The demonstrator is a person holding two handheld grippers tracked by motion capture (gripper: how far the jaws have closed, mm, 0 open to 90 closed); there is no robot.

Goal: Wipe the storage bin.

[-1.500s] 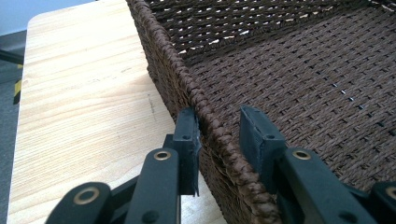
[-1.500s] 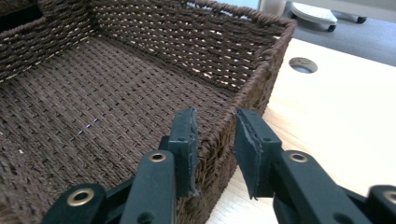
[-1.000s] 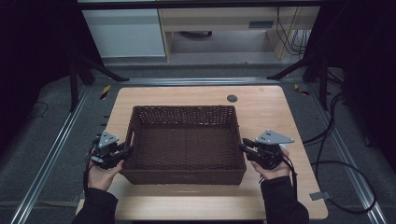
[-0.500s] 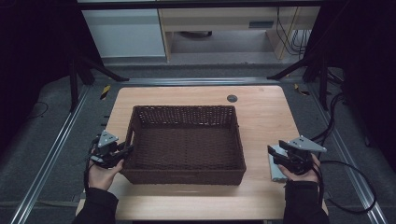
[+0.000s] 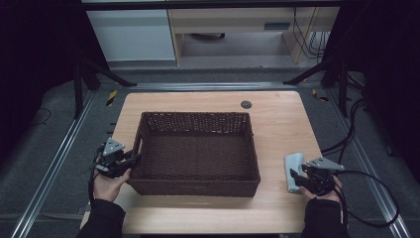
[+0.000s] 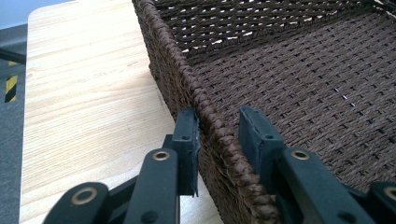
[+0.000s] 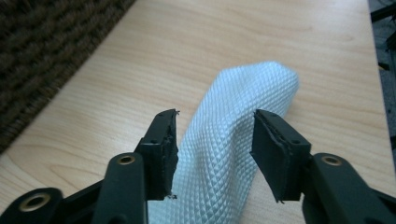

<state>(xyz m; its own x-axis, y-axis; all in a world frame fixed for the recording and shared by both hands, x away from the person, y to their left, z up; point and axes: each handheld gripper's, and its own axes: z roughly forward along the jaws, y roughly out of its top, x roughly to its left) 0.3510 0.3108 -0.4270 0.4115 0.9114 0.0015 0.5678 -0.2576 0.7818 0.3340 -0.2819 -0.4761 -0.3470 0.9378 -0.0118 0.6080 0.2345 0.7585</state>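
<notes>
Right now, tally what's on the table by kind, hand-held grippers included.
Woven brown basket: 1
Pale blue textured cloth, rolled: 1
Small dark round disc near the far edge: 1
Hand-held grippers: 2, the left hand-held gripper and the right hand-held gripper
Total: 5

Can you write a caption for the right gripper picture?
Right gripper open around a pale blue quilted cloth roll on the wooden table.

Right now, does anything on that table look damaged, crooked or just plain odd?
Nothing serious. The brown woven basket sits square on the table and looks intact. The pale blue cloth lies loosely rolled beside it. The right gripper has rubber pads with frayed edges: slight wear, not breakage.
</notes>
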